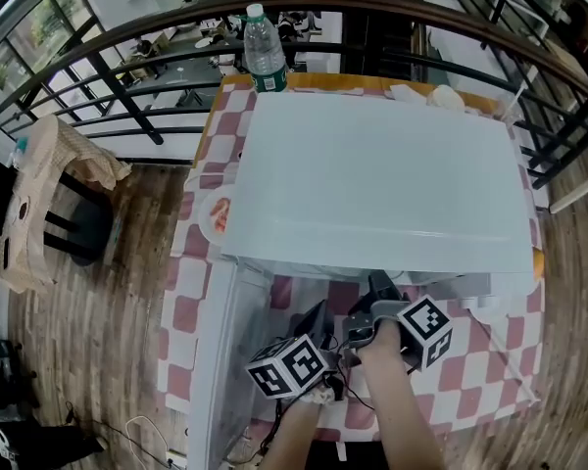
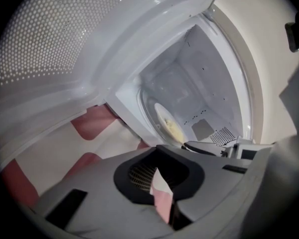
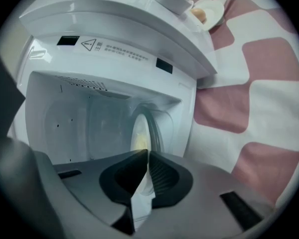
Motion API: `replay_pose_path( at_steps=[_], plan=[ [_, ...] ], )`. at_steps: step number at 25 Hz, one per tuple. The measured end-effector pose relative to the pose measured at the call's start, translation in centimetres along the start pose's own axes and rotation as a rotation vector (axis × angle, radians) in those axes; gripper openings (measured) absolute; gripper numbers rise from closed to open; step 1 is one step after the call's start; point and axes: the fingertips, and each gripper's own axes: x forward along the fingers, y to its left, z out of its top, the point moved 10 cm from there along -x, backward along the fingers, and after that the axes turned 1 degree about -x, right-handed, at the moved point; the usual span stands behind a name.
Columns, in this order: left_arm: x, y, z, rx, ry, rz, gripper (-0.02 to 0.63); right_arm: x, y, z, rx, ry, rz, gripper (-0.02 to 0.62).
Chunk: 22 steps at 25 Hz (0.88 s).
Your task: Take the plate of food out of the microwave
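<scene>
**Right gripper (image 3: 147,156) closed on the plate of food (image 3: 138,133) inside the open microwave (image 1: 372,174)**

The right gripper is reached into the cavity from the front edge of the table (image 1: 353,83) and is turned on its side. Its jaws are drawn together to a thin slit. The near rim of the plate of food seems to be caught between the pads, though the contact is partly covered by the jaws. The plate is seen lying inside the cavity, with a pale yellow heap of food on it.

The left gripper (image 2: 158,176) is held just outside the cavity, to the left of the right gripper and near the front edge of the table. Its jaws are brought together with nothing between them. Only a sliver of the red-and-white checked cloth (image 1: 490,360) is seen through the slit. The door (image 2: 65,44) is swung open to the left, and its dotted screen fills the upper left of the left gripper view.

The microwave is set across the middle of the table, and the cavity is hidden by its white top in the head view. A water bottle (image 1: 264,52) is stood at the far edge, just behind the microwave's far left corner. A second small plate (image 1: 219,213) is laid at the left edge of the table, just beside the microwave.
</scene>
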Motion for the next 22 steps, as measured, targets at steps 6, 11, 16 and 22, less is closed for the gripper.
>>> replay_pose_path(
  at_steps=[6,11,16,22],
  plan=[
    [-0.5,-0.6,0.1,-0.025,-0.030,-0.027,0.010,-1.5,-0.5,0.2,-0.018,0.012,0.001,0.021],
    [-0.5,-1.1,0.3,-0.067,-0.058,-0.070,0.028,-2.3,-0.7,0.4,-0.028,0.019,0.017,0.021],
    [-0.4,-1.4,0.5,-0.115,-0.083,-0.128,0.083,-3.1,-1.0,0.7,-0.034,0.027,0.025,0.021],
    [0.3,-1.8,0.5,-0.148,-0.095,-0.145,0.084,-3.9,-1.3,1.4,-0.045,0.026,0.030,0.021]
  ],
)
